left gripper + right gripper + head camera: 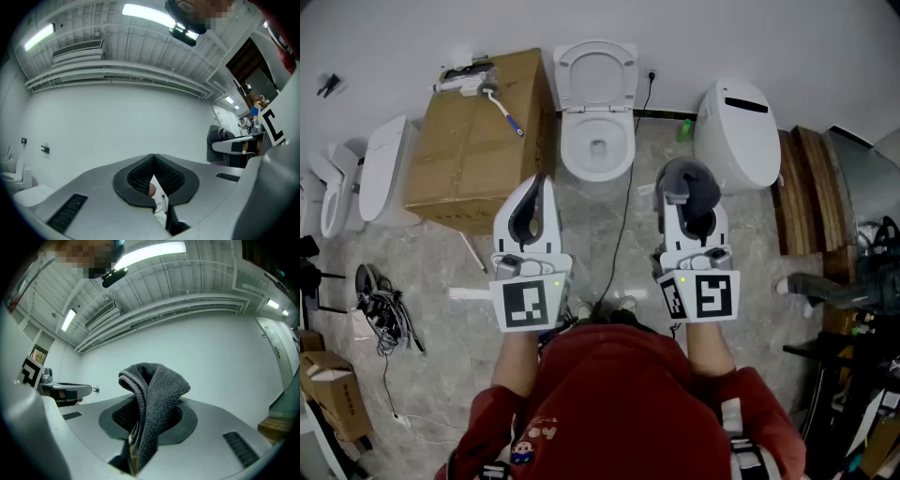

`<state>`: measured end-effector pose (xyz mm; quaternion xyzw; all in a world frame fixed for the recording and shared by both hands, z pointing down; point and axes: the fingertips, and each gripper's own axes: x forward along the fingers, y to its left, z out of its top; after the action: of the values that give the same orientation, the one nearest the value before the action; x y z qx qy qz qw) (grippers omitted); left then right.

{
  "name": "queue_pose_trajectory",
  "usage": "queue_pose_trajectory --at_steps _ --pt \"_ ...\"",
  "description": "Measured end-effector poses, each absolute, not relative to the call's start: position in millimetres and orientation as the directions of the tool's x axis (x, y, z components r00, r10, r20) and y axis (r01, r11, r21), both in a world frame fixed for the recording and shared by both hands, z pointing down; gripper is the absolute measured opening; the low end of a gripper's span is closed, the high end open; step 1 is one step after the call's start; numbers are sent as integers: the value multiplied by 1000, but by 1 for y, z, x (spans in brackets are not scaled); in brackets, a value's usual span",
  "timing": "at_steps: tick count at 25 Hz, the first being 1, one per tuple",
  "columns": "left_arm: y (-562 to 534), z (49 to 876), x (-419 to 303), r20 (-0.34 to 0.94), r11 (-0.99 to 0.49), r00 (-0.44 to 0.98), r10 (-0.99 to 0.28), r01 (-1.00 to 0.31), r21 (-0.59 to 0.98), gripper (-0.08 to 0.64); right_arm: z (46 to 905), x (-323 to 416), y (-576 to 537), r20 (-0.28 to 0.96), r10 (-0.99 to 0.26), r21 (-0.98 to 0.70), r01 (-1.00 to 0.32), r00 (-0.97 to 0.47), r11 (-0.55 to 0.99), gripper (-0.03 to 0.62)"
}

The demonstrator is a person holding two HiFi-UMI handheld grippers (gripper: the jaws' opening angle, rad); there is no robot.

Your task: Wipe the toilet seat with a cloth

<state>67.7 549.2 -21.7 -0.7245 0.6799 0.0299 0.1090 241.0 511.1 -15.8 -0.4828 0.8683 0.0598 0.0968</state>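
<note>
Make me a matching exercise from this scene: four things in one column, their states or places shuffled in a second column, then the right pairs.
Column one
1. left gripper
2. right gripper
3. toilet lid
4. brush

Column two
A. lying on top of the cardboard box
B. shut, with nothing between the jaws
C. raised
D. shut on the grey cloth

Pairs: 1-B; 2-D; 3-C; 4-A
</note>
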Motion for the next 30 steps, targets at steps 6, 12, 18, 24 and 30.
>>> queue_pose_trajectory --at_steps 6,12,18,24,30 --pt "540 -17 75 -173 -51 70 -982 -992 -112 12 -14 255 499 -222 -831 6 -853 -510 522 92" --pt "528 -13 102 -166 -42 64 -984 -991 -130 12 -3 282 487 -209 -836 -25 -852 -507 523 91" --pt "523 -7 136 -145 -22 46 -988 -986 -165 12 8 319 480 -209 -821 -53 -832 -532 552 91" --pt "513 -2 136 -147 8 19 -989 -983 -183 12 22 332 466 -198 -811 -84 -815 -550 573 91" --pt "493 6 123 -137 21 3 -991 -984 -178 12 29 318 443 -184 -804 -77 -807 -565 585 91"
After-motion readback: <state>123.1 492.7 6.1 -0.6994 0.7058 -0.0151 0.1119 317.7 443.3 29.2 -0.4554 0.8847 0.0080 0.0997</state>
